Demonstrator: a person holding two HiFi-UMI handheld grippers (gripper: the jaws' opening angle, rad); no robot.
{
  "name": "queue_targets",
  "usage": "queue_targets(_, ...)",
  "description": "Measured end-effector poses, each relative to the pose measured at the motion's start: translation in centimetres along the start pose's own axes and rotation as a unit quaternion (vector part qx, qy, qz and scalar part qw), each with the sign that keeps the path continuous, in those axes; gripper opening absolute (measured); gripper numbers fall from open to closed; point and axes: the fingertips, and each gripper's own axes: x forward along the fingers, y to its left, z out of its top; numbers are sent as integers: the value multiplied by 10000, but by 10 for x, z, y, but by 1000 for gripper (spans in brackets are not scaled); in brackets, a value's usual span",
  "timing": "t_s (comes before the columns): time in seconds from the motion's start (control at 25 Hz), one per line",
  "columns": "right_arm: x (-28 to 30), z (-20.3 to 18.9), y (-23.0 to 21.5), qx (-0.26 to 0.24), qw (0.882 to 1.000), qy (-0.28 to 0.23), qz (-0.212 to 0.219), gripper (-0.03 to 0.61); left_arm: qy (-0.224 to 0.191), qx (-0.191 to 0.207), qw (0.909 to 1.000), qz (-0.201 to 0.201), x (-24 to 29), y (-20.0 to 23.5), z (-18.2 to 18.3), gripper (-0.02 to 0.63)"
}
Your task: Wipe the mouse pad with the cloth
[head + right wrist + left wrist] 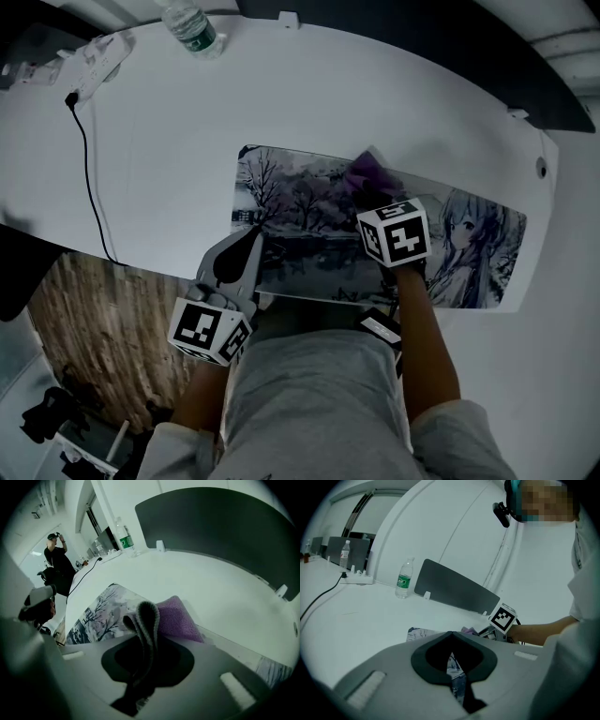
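— White table (169, 159) fills most of the room; what lies on it?
— One long mouse pad (300, 202) with trees and a cartoon girl on it; it lies flat near the front edge.
— Where is the cloth (367, 173)?
— It is purple; it sits at the far edge of the mouse pad, about the middle; the right gripper (144, 660) has its fingers closed on a fold of it.
— And the left gripper (251, 239)?
— Its fingers are nearly together, with only a thin slit; the pad's picture shows through the slit; the tips are over the pad's left part, by the near edge; I cannot tell if they press on it.
— Anything else?
— One water bottle (192, 28) stands at the far edge; a black cord (89, 169) runs from a power strip (98, 61) down the table's left side.
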Motion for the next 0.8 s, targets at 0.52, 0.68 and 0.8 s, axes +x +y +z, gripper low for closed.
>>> queue_targets(0.52,40,39,94,-1052,9924,211,602,50,-267,-341,9973,592,-45,42,-8,18)
queue_targets(0.68,49,48,119,-1357,9875,242,762,51,-327,-415,9956,774,-57,51,-12,18)
queue_targets(0.8,55,53,135,-1624,9826,293,849,51,-356,-465,9942,898,-65,57,-10,18)
